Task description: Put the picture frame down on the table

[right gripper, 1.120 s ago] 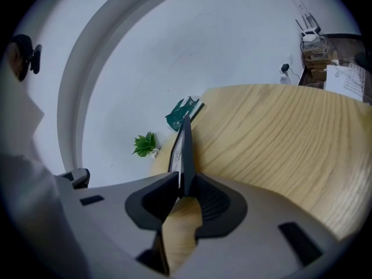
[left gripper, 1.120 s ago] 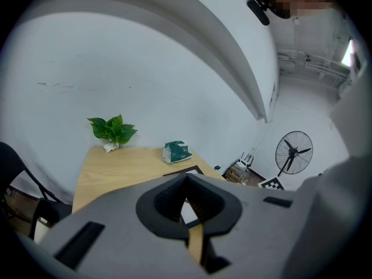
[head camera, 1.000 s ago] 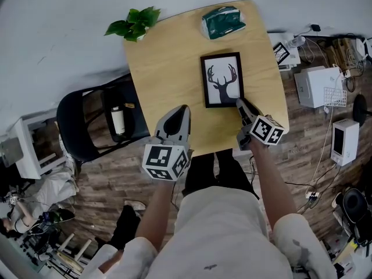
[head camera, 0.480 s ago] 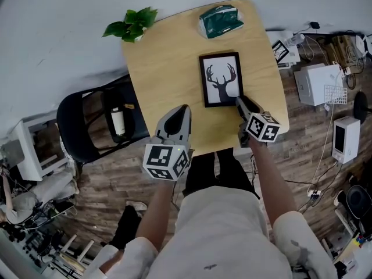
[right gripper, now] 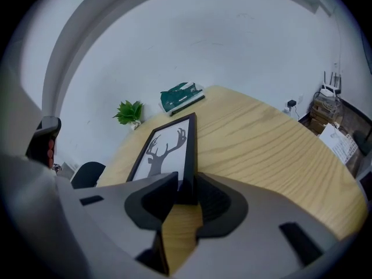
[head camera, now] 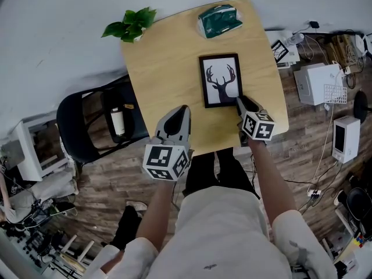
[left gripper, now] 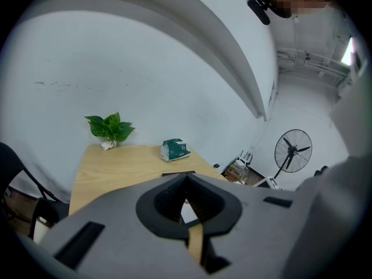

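The black picture frame [head camera: 221, 79] with a deer-head print lies flat near the middle of the round wooden table [head camera: 163, 68]. My right gripper [head camera: 239, 100] is at the frame's near right corner. In the right gripper view the frame [right gripper: 165, 147] has its edge between the jaws of this gripper [right gripper: 186, 182], which have just been closing, and the pads rest against it. My left gripper [head camera: 183, 107] hovers over the table's near edge, left of the frame, its tips together and holding nothing. The left gripper view shows that gripper [left gripper: 186, 176] the same way.
A small green plant [head camera: 131, 23] and a green tissue pack [head camera: 218, 19] sit at the table's far edge. A black chair [head camera: 87, 121] stands to the left. White boxes and cables [head camera: 317, 86] crowd the floor on the right. A fan [left gripper: 292, 150] stands beyond the table.
My right gripper has rolled at the wrist, so its marker cube faces differently, while staying at the frame's corner. The left gripper and the frame have not moved.
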### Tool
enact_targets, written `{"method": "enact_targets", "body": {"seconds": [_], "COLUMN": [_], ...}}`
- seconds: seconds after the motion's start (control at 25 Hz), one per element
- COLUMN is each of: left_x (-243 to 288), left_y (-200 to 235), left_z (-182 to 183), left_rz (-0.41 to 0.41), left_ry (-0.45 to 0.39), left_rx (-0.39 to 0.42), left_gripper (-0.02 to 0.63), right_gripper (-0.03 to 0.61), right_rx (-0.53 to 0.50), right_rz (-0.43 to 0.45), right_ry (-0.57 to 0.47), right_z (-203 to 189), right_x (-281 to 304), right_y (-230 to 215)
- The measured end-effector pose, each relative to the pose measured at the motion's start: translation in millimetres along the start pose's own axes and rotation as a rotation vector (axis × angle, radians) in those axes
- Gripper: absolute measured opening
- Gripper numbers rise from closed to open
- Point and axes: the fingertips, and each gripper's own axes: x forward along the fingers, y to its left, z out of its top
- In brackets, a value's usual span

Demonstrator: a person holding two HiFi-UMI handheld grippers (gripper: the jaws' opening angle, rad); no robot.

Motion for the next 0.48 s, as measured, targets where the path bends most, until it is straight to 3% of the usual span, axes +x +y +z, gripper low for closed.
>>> {"method": "enact_targets", "body": {"seconds": [0.48], "left_x": [1.0], "left_y": [-6.2], "left_z": [3.2], "left_rz": [0.008], "left_ry": [-0.006], "left_rx": [0.004], "left_gripper": [0.006], "right_gripper": [0.091], "right_rx": [-0.033], "right_rz": [-0.011], "right_ry": [0.001], "right_z": [4.6], "right_x": [-7.2], "right_y": [-6.2]}}
